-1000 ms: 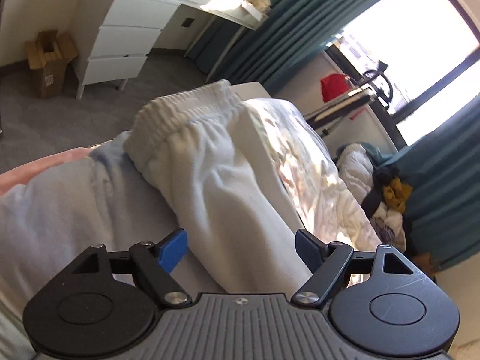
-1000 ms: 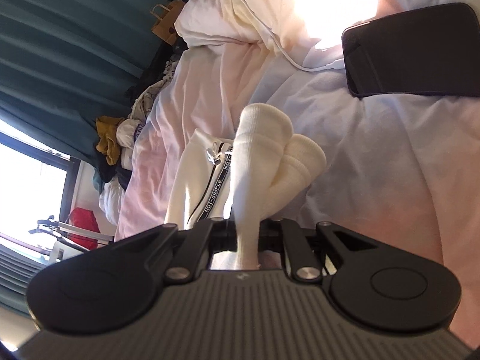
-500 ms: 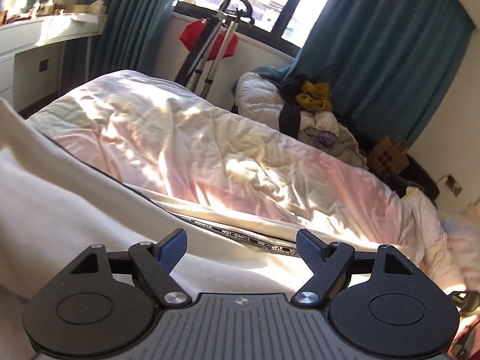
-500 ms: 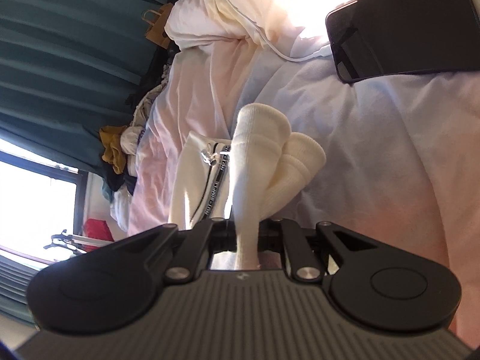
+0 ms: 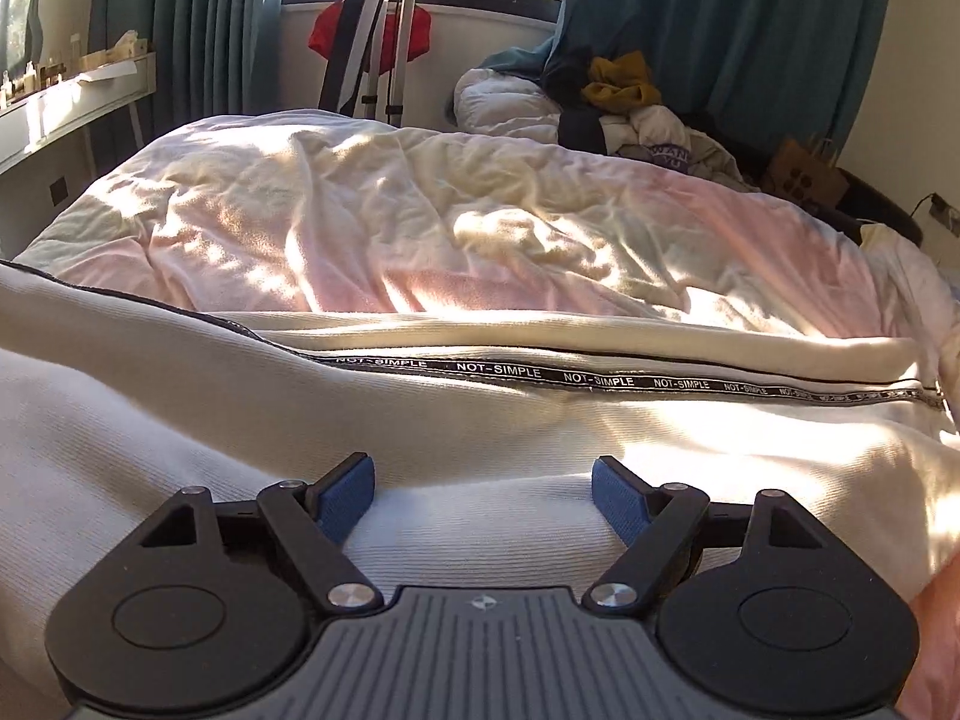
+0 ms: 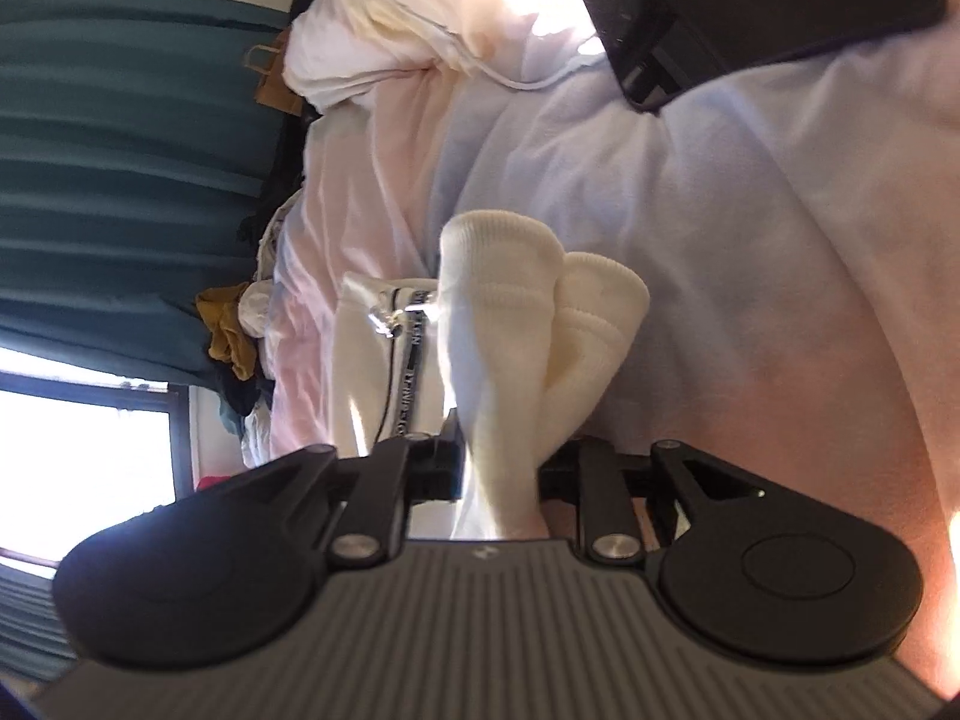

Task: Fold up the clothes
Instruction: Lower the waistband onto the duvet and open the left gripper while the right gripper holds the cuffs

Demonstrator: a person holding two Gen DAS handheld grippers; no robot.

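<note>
A cream zip-up jacket (image 5: 480,438) with a black "NOT-SIMPLE" zipper tape (image 5: 600,378) lies across the bed. My left gripper (image 5: 483,495) is open, its blue pads just above the jacket's fabric, holding nothing. My right gripper (image 6: 498,468) is shut on the jacket's cream ribbed cuffs (image 6: 510,312), which stick up between its fingers. The jacket body and zipper pull (image 6: 390,318) lie beyond the cuffs in the right wrist view.
The pink-white duvet (image 5: 450,228) covers the bed. A pile of clothes (image 5: 618,102) sits by the teal curtains (image 5: 720,18). A drying rack with a red cloth (image 5: 372,30) stands at the window. A black phone (image 6: 762,18) with a white cable lies on the bed.
The left gripper swung away from the desk side and the jacket's hem to face the window across the zipper. The right gripper kept its hold on the cuffs and shifted slightly.
</note>
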